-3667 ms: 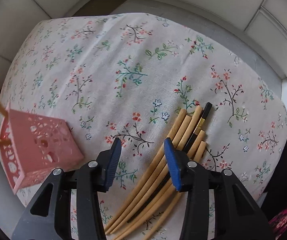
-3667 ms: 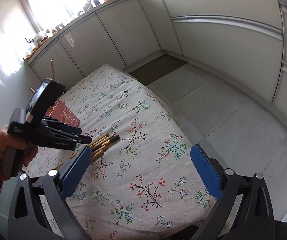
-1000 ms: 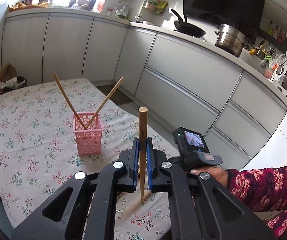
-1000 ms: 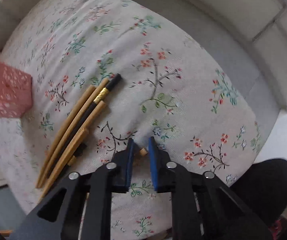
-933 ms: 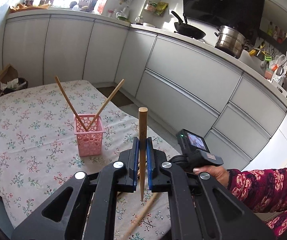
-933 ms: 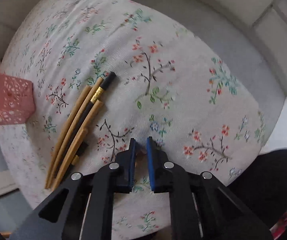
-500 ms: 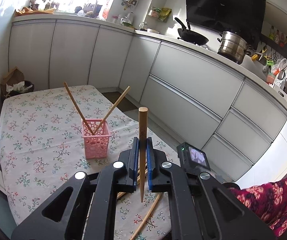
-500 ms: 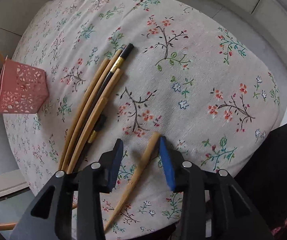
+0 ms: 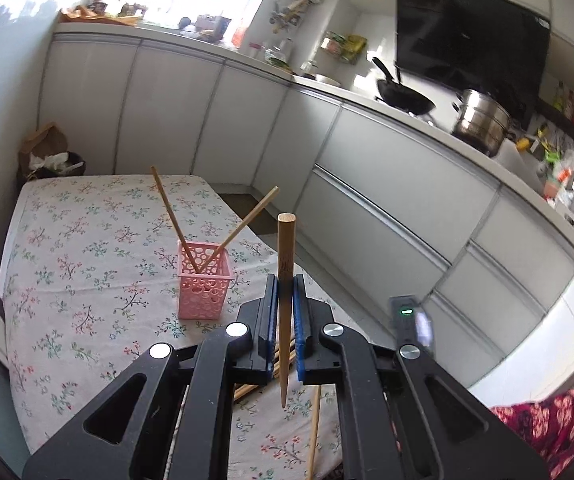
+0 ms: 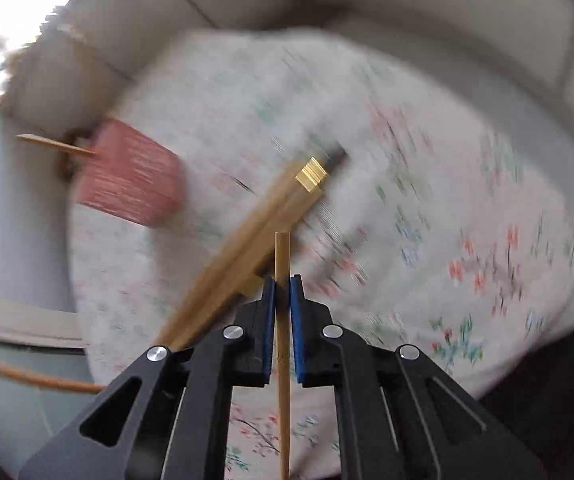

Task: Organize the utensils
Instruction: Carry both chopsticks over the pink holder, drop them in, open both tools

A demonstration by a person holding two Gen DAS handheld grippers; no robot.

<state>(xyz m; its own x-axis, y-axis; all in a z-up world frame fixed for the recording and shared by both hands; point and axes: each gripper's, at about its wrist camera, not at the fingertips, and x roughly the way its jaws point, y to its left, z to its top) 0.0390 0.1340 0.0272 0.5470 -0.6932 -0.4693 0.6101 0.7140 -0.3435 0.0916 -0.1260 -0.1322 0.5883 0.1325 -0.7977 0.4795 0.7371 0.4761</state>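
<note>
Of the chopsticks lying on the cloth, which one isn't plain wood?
The black chopstick with the gold band, lying in the bundle right of the pink basket. The others there look plain tan wood, though the right wrist view is blurred.

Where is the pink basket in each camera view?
Left wrist: the pink basket stands left of centre on the tablecloth, two chopsticks leaning out of it, just beyond the left gripper.
Right wrist: the basket shows blurred at middle left, lying up and left of the right gripper.
Shared landmark: the floral tablecloth under it.
</note>
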